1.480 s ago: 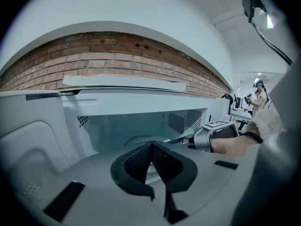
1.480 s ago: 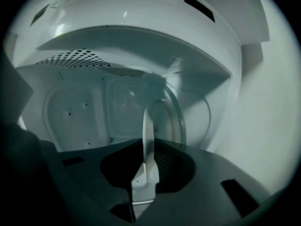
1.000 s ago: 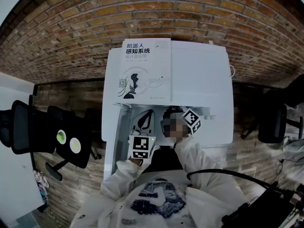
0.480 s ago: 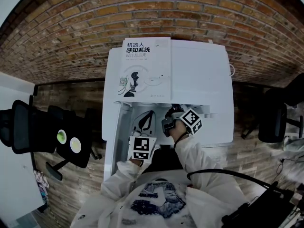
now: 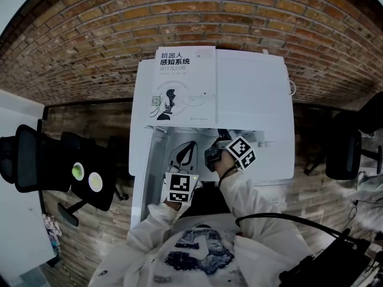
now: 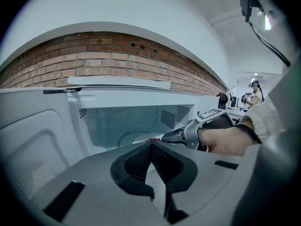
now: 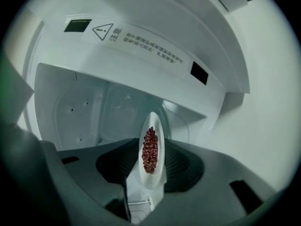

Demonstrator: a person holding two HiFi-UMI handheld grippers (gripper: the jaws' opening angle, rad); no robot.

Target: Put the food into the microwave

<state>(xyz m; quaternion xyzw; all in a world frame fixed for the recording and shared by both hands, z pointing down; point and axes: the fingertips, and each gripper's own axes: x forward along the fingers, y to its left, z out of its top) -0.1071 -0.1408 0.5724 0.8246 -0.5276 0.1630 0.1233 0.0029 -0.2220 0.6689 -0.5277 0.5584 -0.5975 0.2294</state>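
As right tool [image 7: 153, 140] has just opened around the microwave's [image 7: 84, 112] plate [image 7: 153, 180] of red food [image 7: 150, 150], left tool [image 6: 151, 143] is closed.

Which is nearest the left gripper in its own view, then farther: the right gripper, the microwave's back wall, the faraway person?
1. Right gripper, just ahead, right; its jaws have just been opening, plate between them.
2. Microwave's back wall, centre, behind it.
3. Person, far right background.
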